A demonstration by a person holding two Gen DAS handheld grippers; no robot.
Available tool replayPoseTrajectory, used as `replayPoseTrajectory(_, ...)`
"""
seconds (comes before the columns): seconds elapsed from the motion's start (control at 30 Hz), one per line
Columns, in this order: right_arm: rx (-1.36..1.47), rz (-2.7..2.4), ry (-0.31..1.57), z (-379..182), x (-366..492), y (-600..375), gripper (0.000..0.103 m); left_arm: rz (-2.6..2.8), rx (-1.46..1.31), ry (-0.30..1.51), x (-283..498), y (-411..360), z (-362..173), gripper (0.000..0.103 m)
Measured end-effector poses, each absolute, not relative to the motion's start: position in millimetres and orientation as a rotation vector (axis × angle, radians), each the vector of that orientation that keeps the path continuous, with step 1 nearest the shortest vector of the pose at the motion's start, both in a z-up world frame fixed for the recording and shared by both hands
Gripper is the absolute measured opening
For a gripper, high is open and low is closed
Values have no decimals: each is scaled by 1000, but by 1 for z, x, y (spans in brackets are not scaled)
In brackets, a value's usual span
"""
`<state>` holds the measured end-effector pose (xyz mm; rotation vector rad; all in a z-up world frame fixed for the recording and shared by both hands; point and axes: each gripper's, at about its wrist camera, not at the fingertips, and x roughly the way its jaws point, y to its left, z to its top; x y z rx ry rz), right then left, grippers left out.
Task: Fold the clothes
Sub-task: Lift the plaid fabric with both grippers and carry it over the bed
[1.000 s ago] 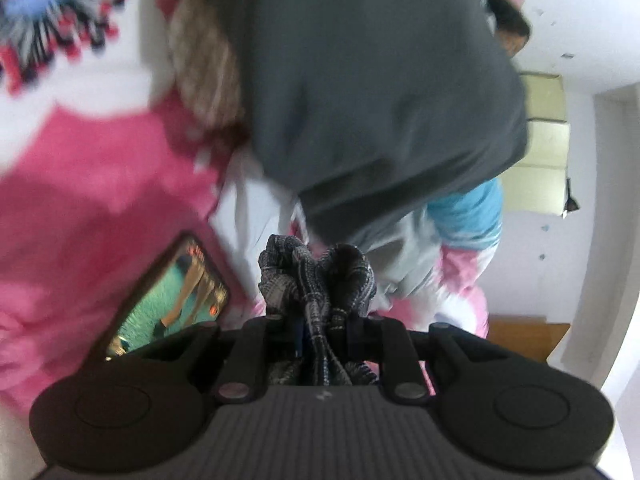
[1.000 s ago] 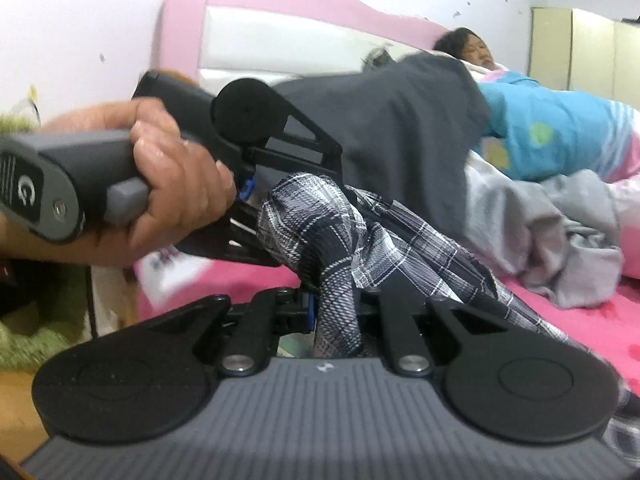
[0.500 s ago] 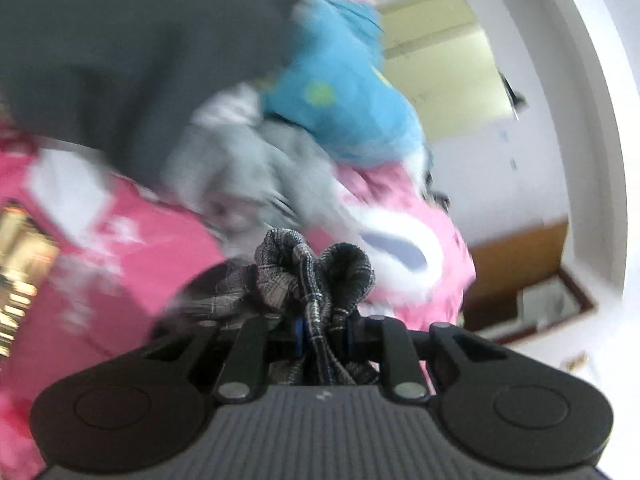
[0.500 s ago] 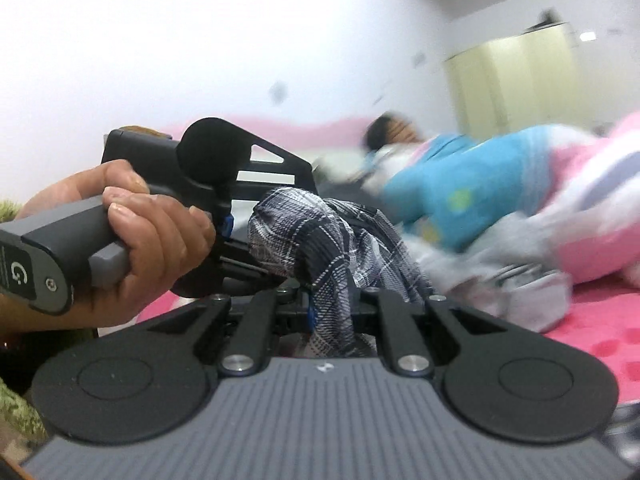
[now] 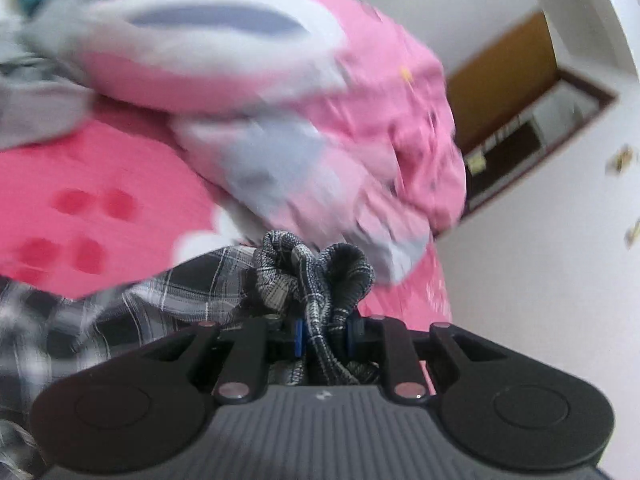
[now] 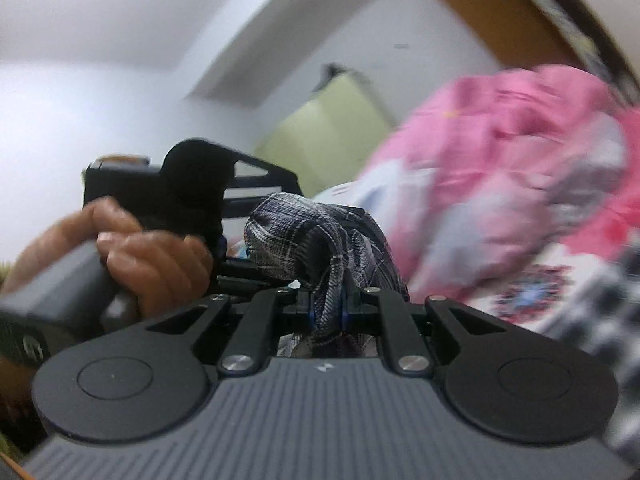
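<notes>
A black-and-white plaid garment (image 5: 192, 296) is held by both grippers. My left gripper (image 5: 322, 336) is shut on a bunched fold of it, and the cloth trails off to the left over the pink bed. My right gripper (image 6: 326, 312) is shut on another bunched fold of the plaid garment (image 6: 320, 236). In the right wrist view the left gripper (image 6: 192, 184) and the hand holding it sit close to the left of the right gripper. Both views are blurred by motion.
A pink bedsheet (image 5: 100, 200) lies below. A heaped pink and white quilt (image 5: 320, 120) rises beyond the grippers and also shows in the right wrist view (image 6: 500, 168). A yellow-green wardrobe (image 6: 328, 128) stands behind. A brown door frame (image 5: 504, 80) is at the right.
Both grippers have swung together to the right with the plaid garment, away from the headboard and the lying person, toward the quilt heap and the door. Both grips are unchanged.
</notes>
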<state>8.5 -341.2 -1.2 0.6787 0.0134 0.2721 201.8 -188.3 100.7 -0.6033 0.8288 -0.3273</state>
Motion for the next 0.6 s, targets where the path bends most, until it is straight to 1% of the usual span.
replayPoseTrajectory(0.07,735,224,32,-14,13,-380,9,-350,-561,865,213,-234,86,19)
replayPoseTrajectory(0.2,796,142,48,-40,25,-426,9,-386,-489,935,231,-314,57,19)
replayPoseTrajectory(0.37,867,39,66,-73,40,-481,9,-447,-387,998,245,-384,25,20)
replayPoseTrajectory(0.4,881,21,62,-79,42,-489,9,-481,-352,1014,250,-398,17,24)
replayPoseTrajectory(0.47,938,-33,49,-97,47,-505,9,-548,-284,1045,261,-425,2,35)
replayPoseTrajectory(0.5,978,-67,45,-109,48,-515,9,-581,-293,1065,265,-429,-7,41)
replayPoseTrajectory(0.57,1089,-134,79,-137,48,-537,9,-646,-310,1104,272,-435,-24,42)
replayPoseTrajectory(0.6,1156,-149,91,-149,50,-545,9,-660,-341,1098,271,-428,-26,45)
